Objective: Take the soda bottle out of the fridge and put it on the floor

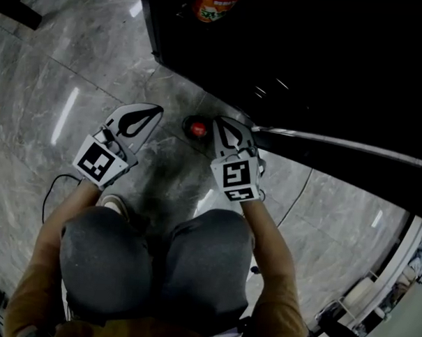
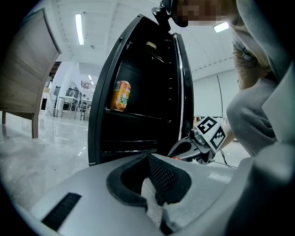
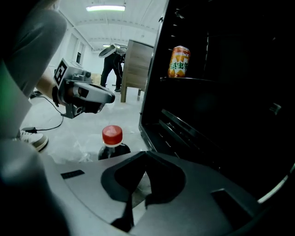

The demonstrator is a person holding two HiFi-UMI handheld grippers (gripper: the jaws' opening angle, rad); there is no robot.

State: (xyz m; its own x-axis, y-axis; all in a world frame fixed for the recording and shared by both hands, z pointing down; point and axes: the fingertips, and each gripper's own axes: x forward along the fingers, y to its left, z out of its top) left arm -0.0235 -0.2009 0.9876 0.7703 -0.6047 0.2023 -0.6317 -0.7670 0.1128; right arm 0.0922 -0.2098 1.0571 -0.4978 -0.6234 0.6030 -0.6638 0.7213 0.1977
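Grey marble floor (image 1: pixel 76 67) spreads out in front of the open black fridge (image 1: pixel 306 64), and the soda bottle (image 1: pixel 199 127) stands upright on it, just outside the fridge's lower front corner. Only its red cap and dark shoulders show. Inside the fridge, an orange can (image 3: pixel 179 61) sits upright on a shelf, well above the bottle.

The person crouches facing the fridge, with knees (image 1: pixel 158 267) in grey trousers, and holds both tools out toward it. The right hand-held gripper (image 1: pixel 221 126) is the one nearer the fridge. Its jaws are clenched together on nothing. In the right gripper view the bottle stands just beyond those jaws and a little to their left, not between them. The left hand-held gripper (image 1: pixel 154 113) hangs farther from the fridge, on the bottle's other side. Its jaws also meet at the tips with nothing held, and it is apart from the bottle. In the left gripper view its closed jaws point at the fridge's open front.

Farther from the fridge, a pale wooden cabinet (image 3: pixel 136 69) stands on the floor. Another person (image 3: pixel 110 64) bends over beside it in the background.
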